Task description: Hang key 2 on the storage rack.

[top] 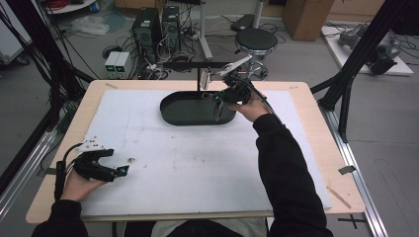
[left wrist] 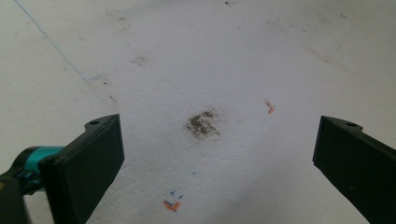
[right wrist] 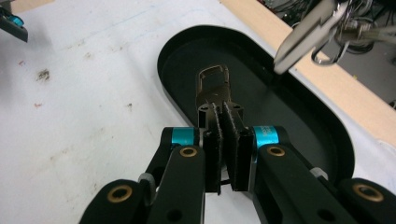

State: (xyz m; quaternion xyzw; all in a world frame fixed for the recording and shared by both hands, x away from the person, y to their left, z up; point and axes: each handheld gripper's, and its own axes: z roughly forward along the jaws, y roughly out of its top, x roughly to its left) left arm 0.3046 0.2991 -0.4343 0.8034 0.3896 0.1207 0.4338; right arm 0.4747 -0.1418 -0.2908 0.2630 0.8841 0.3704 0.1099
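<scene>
My right gripper (right wrist: 223,112) is shut on a flat dark metal piece (right wrist: 214,86) with a rectangular slot at its far end. It holds the piece above the black oval tray (right wrist: 299,121). In the high view the right gripper (top: 221,100) hovers over the right end of the tray (top: 178,116), beside a black T-shaped stand (top: 200,74) that rises from it. A silver metal tool (right wrist: 303,39) on a ring hangs close above the tray. My left gripper (top: 121,171) rests at the near left of the white mat, open, with nothing between its fingers (left wrist: 88,163).
A white mat (top: 197,163) covers the wooden table (top: 316,128). A dark smudge (left wrist: 203,123) marks the mat ahead of the left gripper. Behind the table are a black stool (top: 255,40), computer towers (top: 148,27) and cables. Black frame struts stand at both sides.
</scene>
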